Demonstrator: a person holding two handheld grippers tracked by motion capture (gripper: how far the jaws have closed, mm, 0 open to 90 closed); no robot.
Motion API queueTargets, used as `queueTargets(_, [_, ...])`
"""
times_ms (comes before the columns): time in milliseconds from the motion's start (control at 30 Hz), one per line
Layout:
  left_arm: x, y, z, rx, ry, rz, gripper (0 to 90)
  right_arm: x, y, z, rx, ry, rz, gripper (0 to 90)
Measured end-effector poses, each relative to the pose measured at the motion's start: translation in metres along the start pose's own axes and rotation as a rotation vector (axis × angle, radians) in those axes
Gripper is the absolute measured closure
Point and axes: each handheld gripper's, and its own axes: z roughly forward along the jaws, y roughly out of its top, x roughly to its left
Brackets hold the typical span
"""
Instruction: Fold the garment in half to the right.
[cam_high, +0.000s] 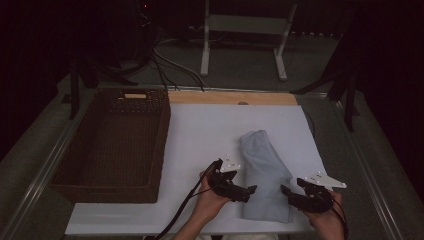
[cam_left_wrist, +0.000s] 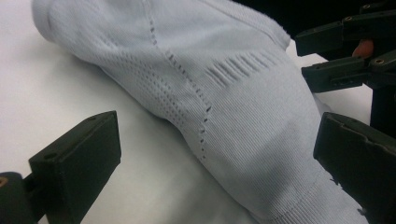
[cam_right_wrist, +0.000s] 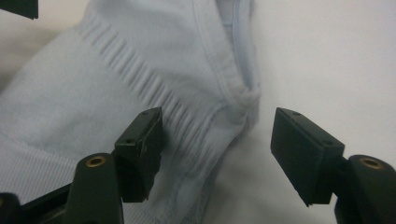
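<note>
Nearest the camera, two hands come up from the near edge of the table, each with a black two-jaw tool. Between them lies a folded pale grey-blue knit garment (cam_high: 263, 172) on a white sheet (cam_high: 200, 135), its long side running from near to far, right of the table's middle.

Left gripper (cam_high: 248, 192) sits just left of the cloth's near end, jaws spread wide. In the left gripper view (cam_left_wrist: 210, 154) the ribbed hem lies between the jaws without either pad pressing on it, though the right-hand pad looks very close to the fabric — hard to tell whether it brushes it.

Right gripper (cam_high: 288, 192) is at the cloth's near right edge. In the right gripper view (cam_right_wrist: 217, 154) its jaws stand well apart, a bunched fold of ribbed knit between them; the pads do not clamp it.

Left of the white sheet stands a dark woven basket (cam_high: 160, 145), well apart from the garment. A wooden strip (cam_high: 232, 98) runs along the sheet's far edge — beyond it, a white stand (cam_high: 245, 30) on the floor.
</note>
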Motion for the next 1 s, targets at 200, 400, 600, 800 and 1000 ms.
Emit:
queueTargets(200, [-0.003, -0.002, 0.005, 0.027, -0.014, -0.004, 2.8, -0.002, -0.003, 0.003, 0.014, -0.005, 0.002, 34.5])
queueTargets(400, [-0.009, -0.004, 0.013, 0.080, -0.028, 0.001, 3.4, -0.001, -0.004, 0.004, 0.017, -0.008, -0.001, 34.7])
queueTargets(600, [-0.009, -0.006, 0.015, 0.082, -0.031, -0.012, 14.9, -0.002, -0.006, 0.004, 0.017, -0.005, 0.005, 34.7])
queueTargets(800, [-0.011, -0.006, 0.016, 0.094, -0.048, 0.004, 28.6, -0.002, -0.007, 0.004, 0.022, 0.000, 0.004, 36.7])
queueTargets(1000, [-0.011, -0.007, 0.018, 0.113, -0.069, -0.001, 48.7, -0.001, -0.008, 0.007, 0.048, 0.011, 0.002, 46.9])
